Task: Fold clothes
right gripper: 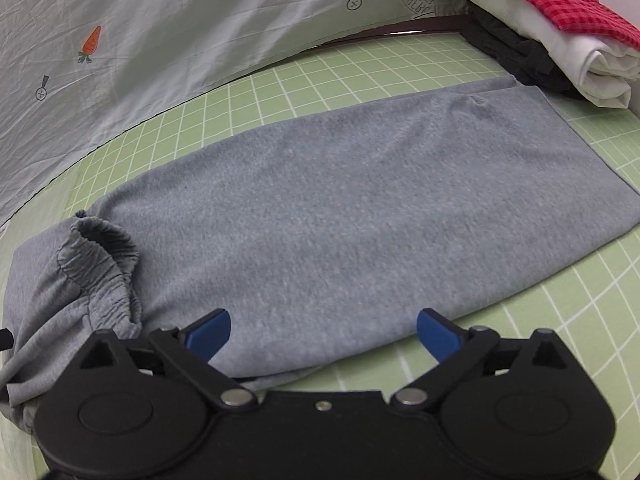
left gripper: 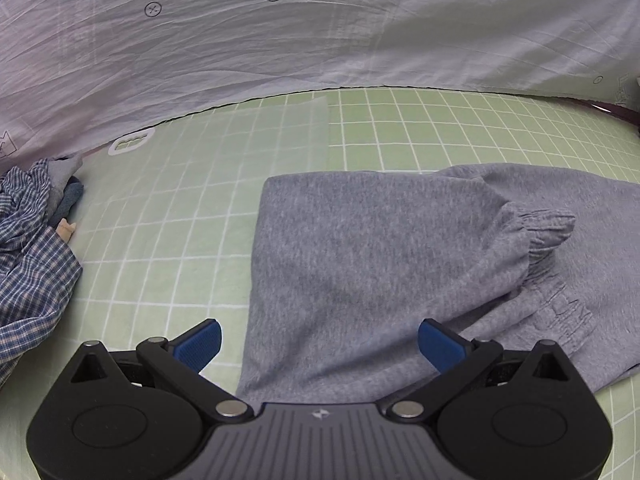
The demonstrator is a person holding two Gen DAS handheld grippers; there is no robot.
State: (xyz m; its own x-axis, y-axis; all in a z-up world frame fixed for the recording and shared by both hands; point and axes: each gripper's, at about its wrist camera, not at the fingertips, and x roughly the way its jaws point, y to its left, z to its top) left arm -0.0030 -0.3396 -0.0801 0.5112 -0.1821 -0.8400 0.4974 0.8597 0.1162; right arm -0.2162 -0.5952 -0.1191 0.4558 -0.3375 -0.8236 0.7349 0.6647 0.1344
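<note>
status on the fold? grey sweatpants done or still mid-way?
Done: grey sweatpants lie folded over on the green grid mat, elastic waistband at one end. A folded stack sits at the far right.
In hand: nothing; left gripper and right gripper both stand open above the pants.
Left: likely one more fold, then the crumpled plaid pile.

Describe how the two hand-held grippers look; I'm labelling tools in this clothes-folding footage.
Both look alike. The left hand-held gripper has a matte black body with two rounded lobes, angular black linkage arms joined by silver round pins, and two blue textured pads; its ribbed grey centre plate carries a small white logo. The right hand-held gripper has the same black lobes, pins and blue pads, with a small screw at centre. No cables or sleeves show.
</note>
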